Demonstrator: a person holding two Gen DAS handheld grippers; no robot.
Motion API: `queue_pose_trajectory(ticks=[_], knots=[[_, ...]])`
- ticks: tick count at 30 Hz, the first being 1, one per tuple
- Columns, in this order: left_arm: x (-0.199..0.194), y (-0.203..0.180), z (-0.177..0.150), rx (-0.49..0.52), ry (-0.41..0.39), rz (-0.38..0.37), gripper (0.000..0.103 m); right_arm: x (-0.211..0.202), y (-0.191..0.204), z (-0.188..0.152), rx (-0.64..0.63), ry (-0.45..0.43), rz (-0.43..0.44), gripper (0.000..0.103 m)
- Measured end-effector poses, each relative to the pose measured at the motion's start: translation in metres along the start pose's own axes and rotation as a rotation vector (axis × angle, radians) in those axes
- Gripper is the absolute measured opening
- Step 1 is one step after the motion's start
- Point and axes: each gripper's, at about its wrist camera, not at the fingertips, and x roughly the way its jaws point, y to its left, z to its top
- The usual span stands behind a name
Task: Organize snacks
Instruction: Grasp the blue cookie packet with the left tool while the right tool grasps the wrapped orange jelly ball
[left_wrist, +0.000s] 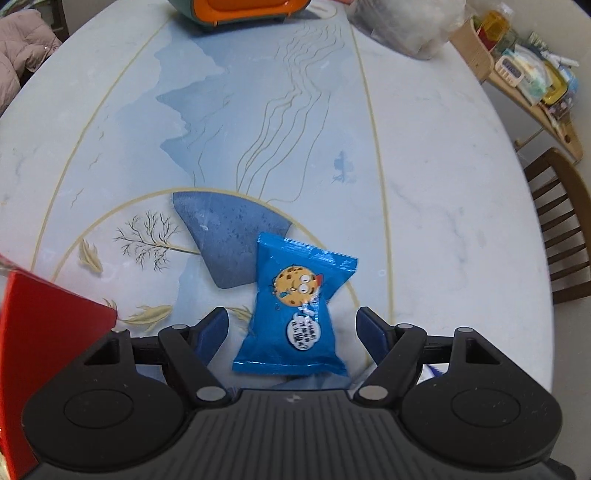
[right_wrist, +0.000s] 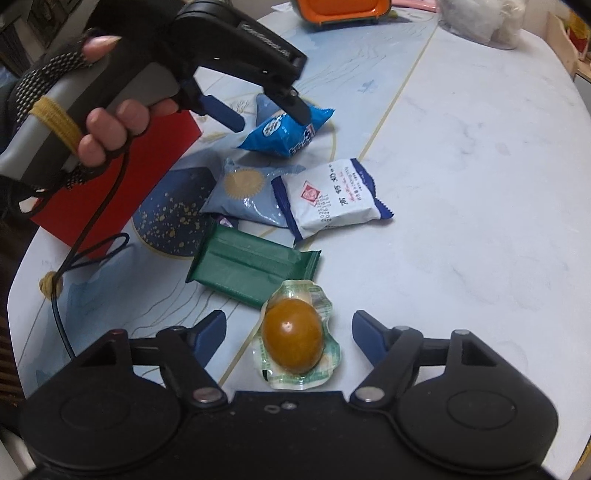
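The right tool (right_wrist: 288, 332) stands wide, its pads either side of one vacuum-packed brown egg (right_wrist: 293, 341) without touching it, long axis running away from the camera. Only this view shows the rest on the tabletop (right_wrist: 461, 184): one green packet (right_wrist: 251, 269) lying crosswise, one white packet (right_wrist: 332, 199), one pale blue packet (right_wrist: 247, 195), and the red box (right_wrist: 122, 184). The left tool (left_wrist: 291, 325) is also wide, straddling the single blue cookie packet (left_wrist: 295, 306) untouched, lengthwise between its pads.
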Motion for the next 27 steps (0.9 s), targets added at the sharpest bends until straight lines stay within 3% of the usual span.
queue_pose_trajectory(ticks=[7,12,15,21,27], knots=[[0.009,-0.001,-0.003,0.021,-0.009,0.01,0.072,0.01,0.007,-0.002,-0.081,0.018,-0.038,0.065],[0.007,-0.007,-0.006,0.048,-0.021,0.023,0.052,0.012,0.013,-0.001,-0.127,0.023,-0.086,0.052],[0.006,-0.009,-0.008,0.055,-0.032,0.033,0.049,0.012,0.016,-0.002,-0.134,0.02,-0.103,0.05],[-0.002,-0.007,-0.012,0.029,-0.049,0.031,0.04,0.006,0.016,-0.006,-0.088,-0.002,-0.116,0.044],[-0.016,-0.005,-0.023,0.023,-0.066,0.024,0.04,-0.005,0.015,-0.012,-0.022,-0.026,-0.126,0.04]])
